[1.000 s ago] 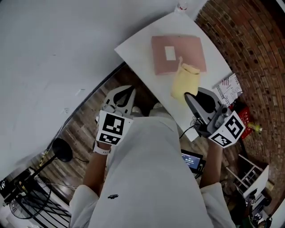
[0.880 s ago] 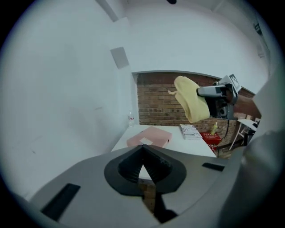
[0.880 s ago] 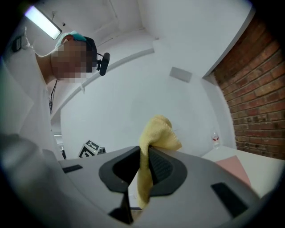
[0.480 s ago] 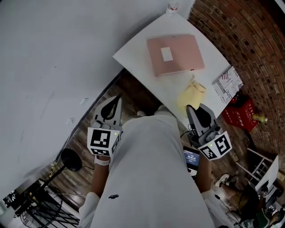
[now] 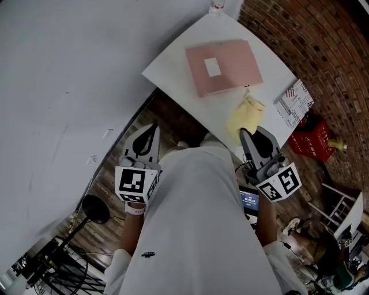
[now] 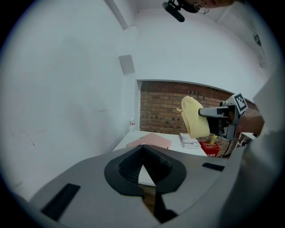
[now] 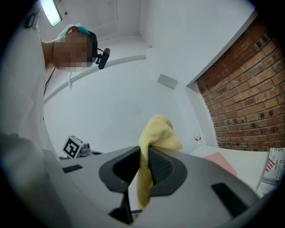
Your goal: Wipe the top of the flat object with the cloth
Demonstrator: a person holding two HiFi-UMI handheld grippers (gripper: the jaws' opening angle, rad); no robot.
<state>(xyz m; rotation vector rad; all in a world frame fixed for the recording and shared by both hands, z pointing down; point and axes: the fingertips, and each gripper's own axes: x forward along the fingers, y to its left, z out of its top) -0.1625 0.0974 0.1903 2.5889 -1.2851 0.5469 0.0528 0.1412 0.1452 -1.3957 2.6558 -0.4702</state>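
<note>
Yellow cloth is pinched in my right claw. The right gripper view shows the two jaws pressed onto a fold of it, with one end bunched above the tips and the other end hanging down between them. From the left gripper view the cloth hangs in the air, clear of the white table. In the head view it sits over the table's near edge, just beside the near corner of the pink flat book.

The book lies flat on the table with a small white label on its cover. My left claw hangs over the wooden floor, well apart from the table, its jaws pressed together at the tips with nothing between them.

A printed booklet lies at the table's right edge. A small glass stands at the far corner; I cannot tell what is in it. A red crate sits on the floor beside the table, its contents too small to make out.
</note>
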